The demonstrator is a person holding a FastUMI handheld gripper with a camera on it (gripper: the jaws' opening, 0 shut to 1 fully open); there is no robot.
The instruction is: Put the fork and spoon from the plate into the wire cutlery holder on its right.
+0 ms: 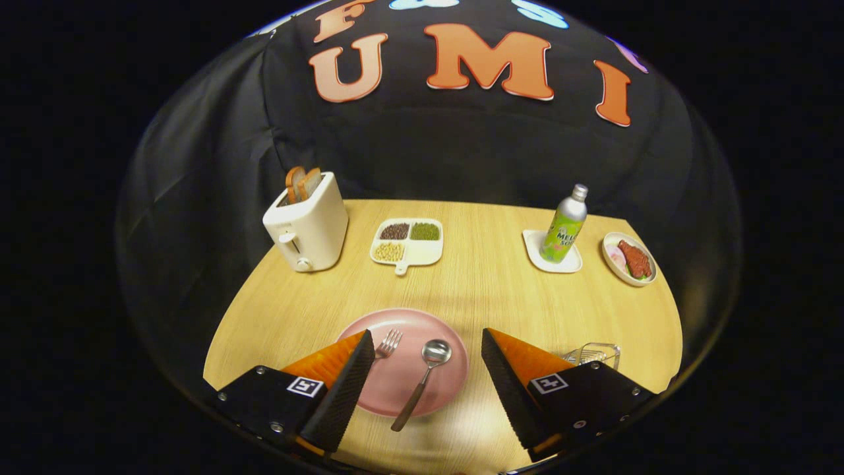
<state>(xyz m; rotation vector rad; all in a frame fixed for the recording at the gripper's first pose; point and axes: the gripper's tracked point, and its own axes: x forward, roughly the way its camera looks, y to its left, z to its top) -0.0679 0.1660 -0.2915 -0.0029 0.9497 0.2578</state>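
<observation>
gripper (427, 369) hangs wide apart over the pink plate (395, 396), straddling the spoon (422, 381); fork (388, 344) lies left, wire cutlery holder (597, 354) right, likely lining up a grab.

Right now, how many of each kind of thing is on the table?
Cutlery: 2, fork, spoon
Dishes: 4, pink plate, divided tray, coaster, meat dish
Toaster: 1
Bottle: 1
Wire holder: 1
Total: 9
The fingers are open.
</observation>
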